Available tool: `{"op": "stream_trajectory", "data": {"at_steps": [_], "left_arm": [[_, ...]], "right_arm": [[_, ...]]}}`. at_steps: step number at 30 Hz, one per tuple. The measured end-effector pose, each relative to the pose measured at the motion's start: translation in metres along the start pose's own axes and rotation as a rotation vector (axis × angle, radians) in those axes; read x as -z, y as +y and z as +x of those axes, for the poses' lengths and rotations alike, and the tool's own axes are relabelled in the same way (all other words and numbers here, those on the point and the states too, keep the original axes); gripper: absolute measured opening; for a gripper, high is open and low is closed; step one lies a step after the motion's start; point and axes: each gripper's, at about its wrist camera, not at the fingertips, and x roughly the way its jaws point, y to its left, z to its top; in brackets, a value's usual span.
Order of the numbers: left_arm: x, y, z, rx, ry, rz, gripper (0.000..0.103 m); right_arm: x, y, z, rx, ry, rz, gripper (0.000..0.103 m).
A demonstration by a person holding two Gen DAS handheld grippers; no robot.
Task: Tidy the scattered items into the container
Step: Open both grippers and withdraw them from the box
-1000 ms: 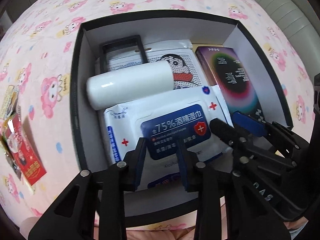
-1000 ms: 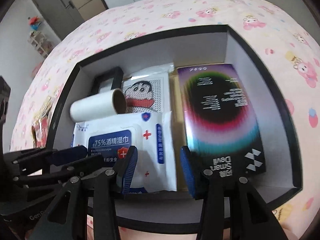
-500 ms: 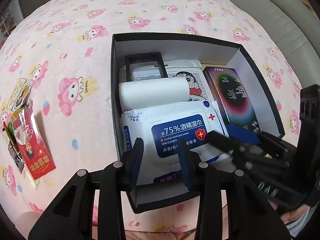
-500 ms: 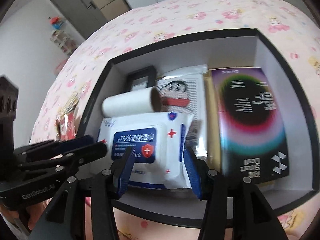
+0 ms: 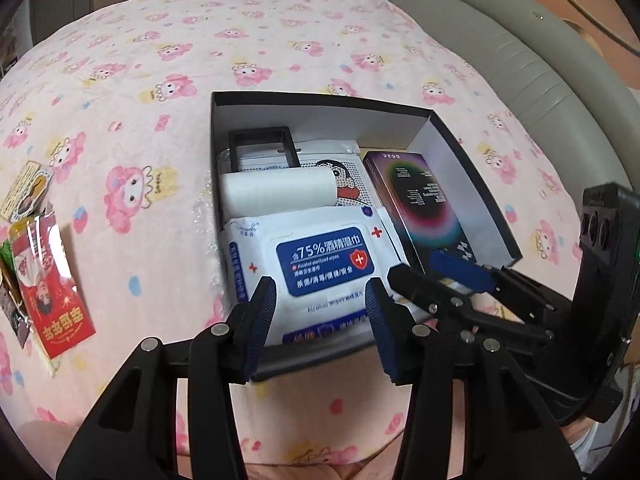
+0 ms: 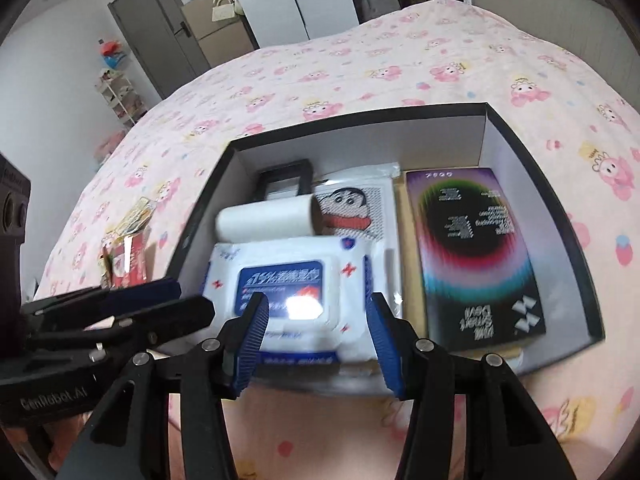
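Both the left gripper (image 5: pixel 320 312) and right gripper (image 6: pixel 316 328) have drawn back half-open and empty from the wet-wipes pack (image 5: pixel 316 264), now lying in the box (image 5: pixel 320 100), while snack packets (image 5: pixel 48 280) remain on the bedspread's left edge.

A black, white-lined box (image 5: pixel 472 152) on the bed holds a flat wipes pack (image 5: pixel 316 264), while snack packets (image 5: pixel 52 300) lie outside.

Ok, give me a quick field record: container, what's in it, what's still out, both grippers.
container: black cardboard box, white inside, on pink cartoon-print bedsheet
inside: white wet-wipes pack with blue label, white roll, purple-black carton, cartoon-print pouch
still out: red snack packets, beside the box
left gripper: empty, jaws just opening
right gripper: open, empty
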Motion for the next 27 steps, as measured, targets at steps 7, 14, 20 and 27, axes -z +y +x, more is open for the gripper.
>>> {"op": "stream_trajectory", "data": {"at_steps": [7, 14, 20, 27], "left_arm": [[0.013, 0.013, -0.034, 0.020, -0.026, -0.014, 0.047], [0.025, 0.029, -0.062, -0.010, -0.053, -0.005, 0.047], [0.030, 0.051, -0.084, -0.015, -0.091, -0.044, 0.047], [0.038, 0.085, -0.113, -0.063, -0.142, -0.110, 0.047]], "right_arm": [[0.009, 0.028, -0.021, -0.040, -0.040, -0.035, 0.047], [0.017, 0.057, -0.028, -0.108, -0.032, -0.065, 0.047], [0.015, 0.083, -0.028, -0.149, -0.016, -0.090, 0.047], [0.011, 0.126, -0.024, -0.179, -0.023, -0.165, 0.047]]}}
